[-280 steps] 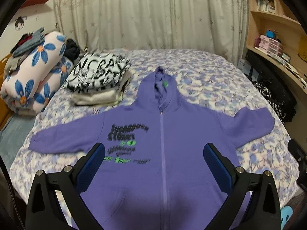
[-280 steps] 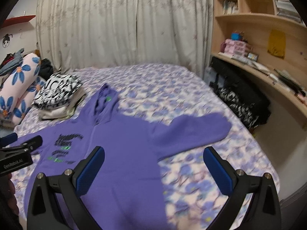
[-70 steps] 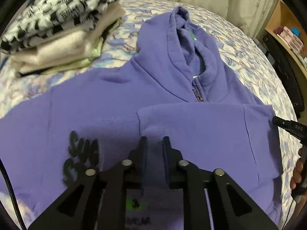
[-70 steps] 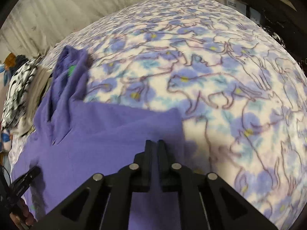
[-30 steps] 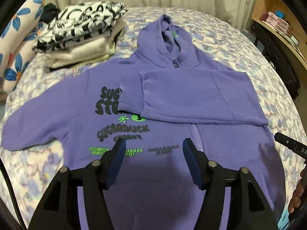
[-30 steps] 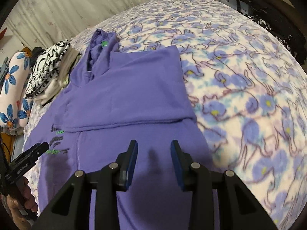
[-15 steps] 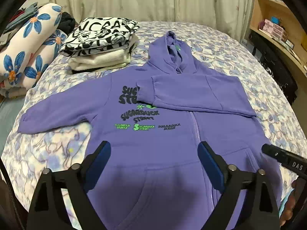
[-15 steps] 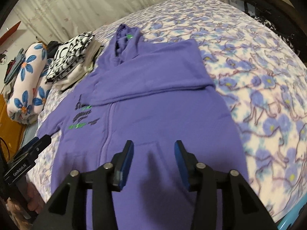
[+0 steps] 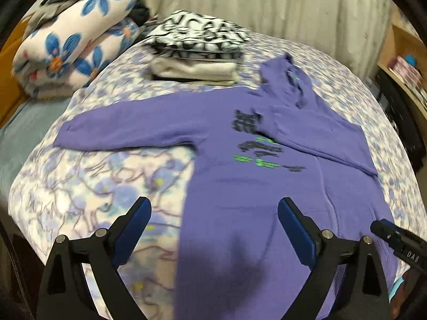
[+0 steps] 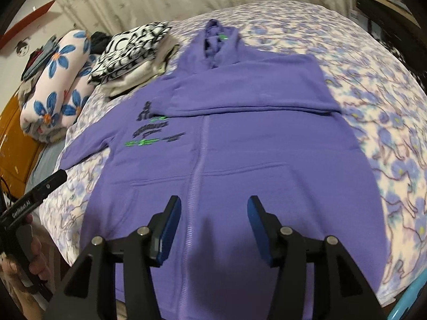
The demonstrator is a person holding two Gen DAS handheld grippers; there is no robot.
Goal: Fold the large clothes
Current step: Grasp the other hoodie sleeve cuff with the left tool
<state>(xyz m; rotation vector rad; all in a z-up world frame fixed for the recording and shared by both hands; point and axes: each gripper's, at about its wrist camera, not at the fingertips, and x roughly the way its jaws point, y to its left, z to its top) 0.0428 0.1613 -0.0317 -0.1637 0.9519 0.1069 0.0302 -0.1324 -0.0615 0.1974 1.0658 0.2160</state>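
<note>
A purple zip hoodie [image 9: 256, 192] with black and green print lies face up on the bed; it also shows in the right wrist view [image 10: 240, 144]. Its right sleeve [image 10: 248, 93] is folded across the chest. Its left sleeve [image 9: 133, 128] lies stretched out flat to the left. My left gripper [image 9: 213, 221] is open and empty above the hoodie's lower left edge. My right gripper [image 10: 212, 221] is open and empty above the hem near the zip.
A stack of folded clothes [image 9: 197, 50] sits behind the left sleeve, with a rolled flowered blanket [image 9: 72, 37] further left. The flowered bedspread [image 9: 93, 186] drops off at the near edge. Shelves [image 9: 405, 74] stand at the right.
Both grippers let go of the folded right sleeve and drew back toward the hem. The left gripper has swung left and opened wide; the right jaws have opened further.
</note>
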